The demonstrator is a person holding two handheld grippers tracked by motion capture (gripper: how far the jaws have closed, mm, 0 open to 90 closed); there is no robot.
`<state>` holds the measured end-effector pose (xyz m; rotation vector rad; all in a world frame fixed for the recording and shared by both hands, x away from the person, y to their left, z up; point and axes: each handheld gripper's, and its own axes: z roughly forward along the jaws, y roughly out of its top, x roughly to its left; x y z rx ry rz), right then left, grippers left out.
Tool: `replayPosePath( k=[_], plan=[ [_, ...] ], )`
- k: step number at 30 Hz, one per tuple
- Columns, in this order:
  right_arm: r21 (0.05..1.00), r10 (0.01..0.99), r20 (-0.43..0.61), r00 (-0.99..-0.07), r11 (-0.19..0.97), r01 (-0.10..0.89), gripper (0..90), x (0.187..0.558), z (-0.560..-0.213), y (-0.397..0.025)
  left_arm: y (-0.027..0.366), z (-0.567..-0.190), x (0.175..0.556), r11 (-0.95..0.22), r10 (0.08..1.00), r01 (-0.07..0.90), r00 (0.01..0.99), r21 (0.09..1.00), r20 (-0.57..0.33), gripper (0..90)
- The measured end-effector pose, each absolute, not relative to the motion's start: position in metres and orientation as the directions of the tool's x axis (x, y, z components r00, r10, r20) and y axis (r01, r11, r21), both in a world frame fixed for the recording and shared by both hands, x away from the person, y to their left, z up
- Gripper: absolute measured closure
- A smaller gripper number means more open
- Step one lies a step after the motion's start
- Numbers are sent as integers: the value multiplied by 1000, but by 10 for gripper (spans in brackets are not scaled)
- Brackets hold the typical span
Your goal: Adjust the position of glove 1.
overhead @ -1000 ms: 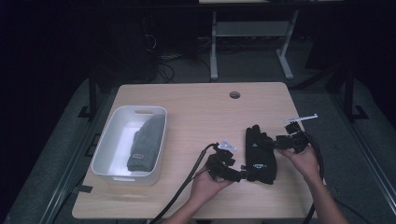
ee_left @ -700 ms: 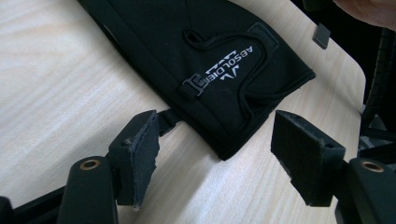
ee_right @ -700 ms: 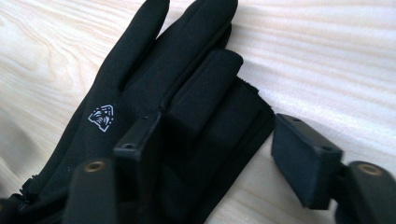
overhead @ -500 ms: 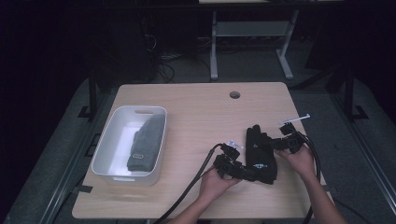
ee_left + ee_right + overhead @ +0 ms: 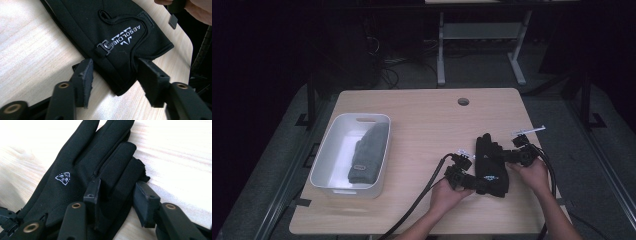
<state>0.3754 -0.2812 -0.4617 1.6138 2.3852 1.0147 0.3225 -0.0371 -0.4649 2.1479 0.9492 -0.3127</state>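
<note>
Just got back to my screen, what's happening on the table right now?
A person is working a black glove lying on the wooden table with two hand-held grippers. The left gripper straddles the glove's cuff end with its jaws open; the right gripper has its jaws on either side of the thumb, not visibly clamped. A grey beanie lies in the white bin off to the left.

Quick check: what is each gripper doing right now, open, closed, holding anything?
Left gripper: open, jaws either side of the black glove's cuff, not clamped.
Right gripper: open, jaws astride one of the glove's fingers, not clamped.
</note>
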Motion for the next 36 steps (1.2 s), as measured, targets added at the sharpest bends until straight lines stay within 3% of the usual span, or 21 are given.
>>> replayPosePath(
  k=[9, 16, 36],
  plan=[
    [558, 849, 298, -436, 215, 801, 666, 375, -462, -280, -49, -464, 323, -497, 532, 677, 732, 542, -426, 697],
    [568, 846, 304, -439, 209, 796, 728, 374, -461, -281, -48, -467, 328, -493, 506, 690, 723, 530, -471, 813],
    [594, 834, 323, -448, 190, 782, 750, 367, -442, -278, -25, -449, 330, -481, 492, 672, 738, 563, -461, 837]
  ],
)
